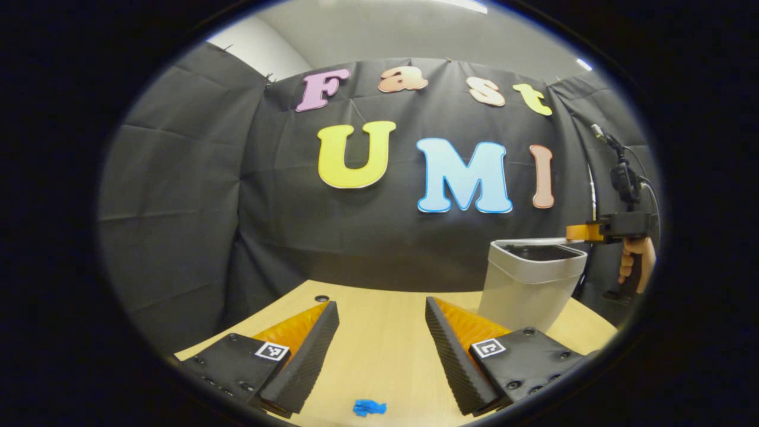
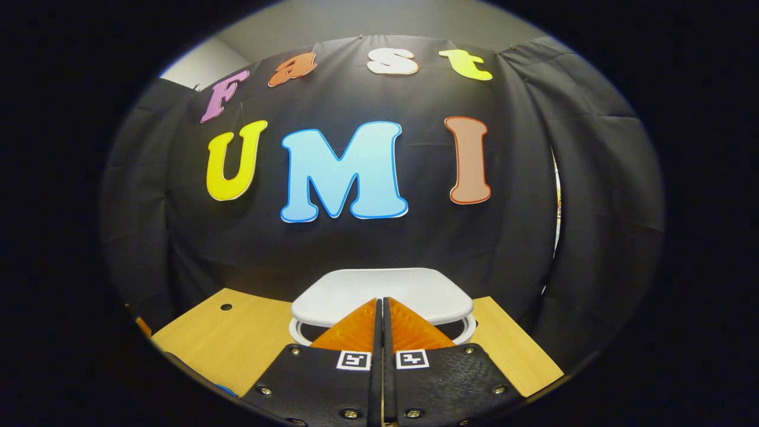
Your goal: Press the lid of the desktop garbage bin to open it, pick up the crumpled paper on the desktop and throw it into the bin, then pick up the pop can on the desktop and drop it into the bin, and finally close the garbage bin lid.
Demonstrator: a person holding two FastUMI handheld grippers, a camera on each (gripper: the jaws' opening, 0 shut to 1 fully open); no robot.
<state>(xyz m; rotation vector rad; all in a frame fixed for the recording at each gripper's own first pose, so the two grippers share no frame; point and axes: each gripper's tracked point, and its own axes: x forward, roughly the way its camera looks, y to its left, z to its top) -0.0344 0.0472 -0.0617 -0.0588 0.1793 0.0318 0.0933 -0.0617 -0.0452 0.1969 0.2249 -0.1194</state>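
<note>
- Left gripper (image 1: 382,311): seen in the left gripper view held low over the wooden desktop (image 1: 379,356), fingers spread wide apart, nothing between them; released.
- A small blue crumpled scrap (image 1: 369,407) is seen lying on the desktop near the bottom of that view, between and short of the two fingers, touching neither. Whether it is the paper cannot be told.
- Garbage bin (image 1: 531,279): light grey, standing upright on the desktop to the right of the left gripper's fingers. From this side, the lid is seen as a thin light edge over a dark opening.
- Right gripper (image 1: 578,232) is seen in the left gripper view at the bin's top right rim, held by a hand (image 1: 637,261) on its grip; its tip lies at the lid's edge.
- In the right gripper view the right gripper (image 2: 379,308) is clenched, fingers closed against each other with nothing held, tips resting at the near edge of the white lid (image 2: 385,290).
- The lid is seen tilted slightly above the bin's rim (image 2: 468,326), with a dark gap beneath.
</note>
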